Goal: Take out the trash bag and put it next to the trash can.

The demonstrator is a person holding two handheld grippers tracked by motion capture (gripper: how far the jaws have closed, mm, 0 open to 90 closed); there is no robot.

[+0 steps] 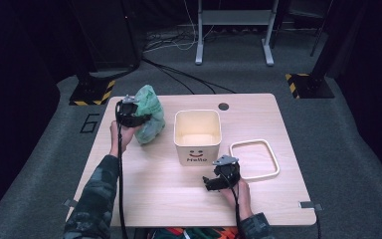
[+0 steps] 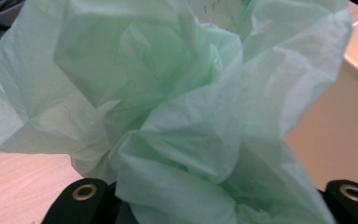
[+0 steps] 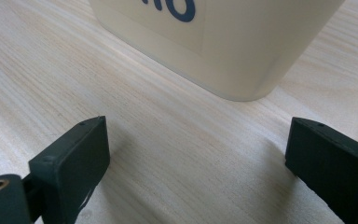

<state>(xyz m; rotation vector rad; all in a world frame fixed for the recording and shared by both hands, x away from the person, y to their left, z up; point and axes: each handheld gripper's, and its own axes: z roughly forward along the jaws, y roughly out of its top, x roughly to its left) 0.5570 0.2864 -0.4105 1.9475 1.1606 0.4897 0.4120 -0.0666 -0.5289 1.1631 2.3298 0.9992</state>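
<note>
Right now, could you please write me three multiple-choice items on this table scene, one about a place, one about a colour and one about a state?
1. Where does the loose rectangular frame lie relative to the bin?
A. inside it
B. on the table to its right
C. under the bag

2. What colour is the crumpled bag?
A. pale green
B. red
C. black

3. How is the right gripper?
A. shut on the frame
B. shut on the bin
C. open and holding nothing

Answers:
1 B, the high view shows the frame flat on the table beside the bin's right wall.
2 A, the left gripper view shows pale green plastic.
3 C, its own view shows its fingers wide apart over bare wood.
</note>
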